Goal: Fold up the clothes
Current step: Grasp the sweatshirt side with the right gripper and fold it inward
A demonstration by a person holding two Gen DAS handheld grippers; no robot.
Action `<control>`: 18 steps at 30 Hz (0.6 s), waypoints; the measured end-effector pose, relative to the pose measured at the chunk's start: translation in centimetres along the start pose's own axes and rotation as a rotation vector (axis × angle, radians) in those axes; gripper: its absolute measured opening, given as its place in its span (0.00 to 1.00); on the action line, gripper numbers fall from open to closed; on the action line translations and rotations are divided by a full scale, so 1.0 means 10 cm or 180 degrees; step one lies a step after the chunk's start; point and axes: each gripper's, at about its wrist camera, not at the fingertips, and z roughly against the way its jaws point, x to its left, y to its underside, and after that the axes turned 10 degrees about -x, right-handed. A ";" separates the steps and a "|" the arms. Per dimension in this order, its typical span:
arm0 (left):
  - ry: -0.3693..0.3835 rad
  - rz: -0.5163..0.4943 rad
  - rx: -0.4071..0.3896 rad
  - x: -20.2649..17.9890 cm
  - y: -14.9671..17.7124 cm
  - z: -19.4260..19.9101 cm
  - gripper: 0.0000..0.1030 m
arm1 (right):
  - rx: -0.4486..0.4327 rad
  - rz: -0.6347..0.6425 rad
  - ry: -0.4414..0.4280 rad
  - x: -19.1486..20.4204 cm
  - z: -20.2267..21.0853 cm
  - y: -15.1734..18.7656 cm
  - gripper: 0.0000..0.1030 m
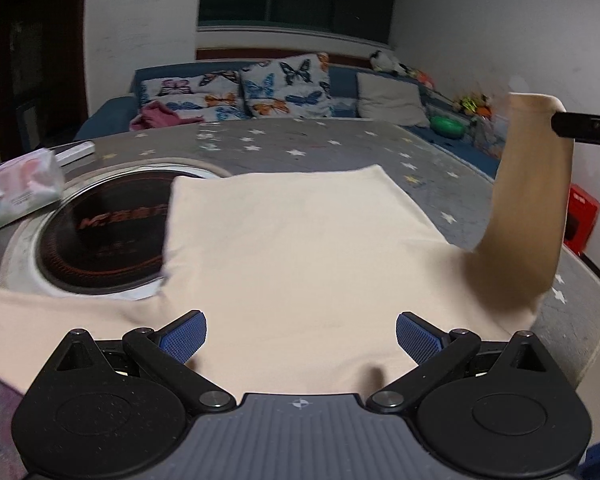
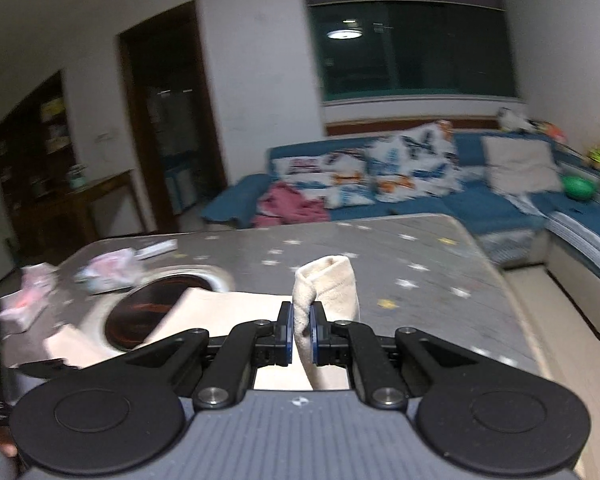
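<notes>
The right tongs [image 2: 301,334] pinch a raised sleeve [image 2: 328,288] of the cream shirt [image 1: 292,248], which lies on the table [image 1: 340,140] ahead of the released left tongs [image 1: 301,338]. With nothing pinning the body, it may drag along, or the thin sleeve may slip free.

Living room at night, lit by a ceiling lamp.

White walls [image 2: 256,80] enclose the room. A wide dark window [image 2: 416,48] sits in the far wall, with the round ceiling lamp reflected [image 2: 344,34] in its glass. Below the window, a blue corner sofa [image 2: 500,208] runs along two walls and carries butterfly-print cushions [image 1: 284,84], one plain pale cushion [image 2: 520,168], a pink cloth [image 2: 288,206] and a green ball [image 2: 579,188]. A dark doorway [image 2: 168,120] opens left of the sofa; further left stand a dark wooden shelf unit [image 2: 32,136] and a wooden side table [image 2: 100,196]. The floor [image 2: 540,320] is pale.
</notes>
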 end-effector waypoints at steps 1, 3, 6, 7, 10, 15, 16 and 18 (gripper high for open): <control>-0.0014 0.0031 -0.0016 0.05 0.00 0.02 1.00 | 0.0010 0.0046 -0.0092 0.11 -0.04 -0.03 0.07; -0.0040 0.0084 -0.0050 0.13 0.01 0.07 1.00 | 0.0066 0.0141 -0.0272 0.35 -0.15 -0.05 0.07; -0.0072 0.0140 -0.0094 0.24 0.04 0.15 1.00 | 0.0176 0.0265 -0.0500 0.64 -0.34 -0.04 0.07; -0.0081 0.0160 -0.0103 0.28 0.05 0.17 1.00 | 0.0221 0.0303 -0.0567 0.73 -0.41 -0.02 0.07; -0.0113 0.0212 -0.0130 0.38 0.08 0.24 1.00 | 0.0380 0.0412 -0.0740 0.99 -0.61 0.08 0.07; -0.0177 0.0288 -0.0156 0.52 0.12 0.33 1.00 | 0.0661 0.0556 -0.0947 1.28 -0.86 0.30 0.07; -0.0183 0.0302 -0.0160 0.54 0.12 0.34 1.00 | 0.0706 0.0580 -0.0984 1.32 -0.90 0.33 0.07; -0.0189 0.0317 -0.0169 0.56 0.13 0.36 1.00 | 0.0789 0.0618 -0.1074 1.40 -0.96 0.41 0.10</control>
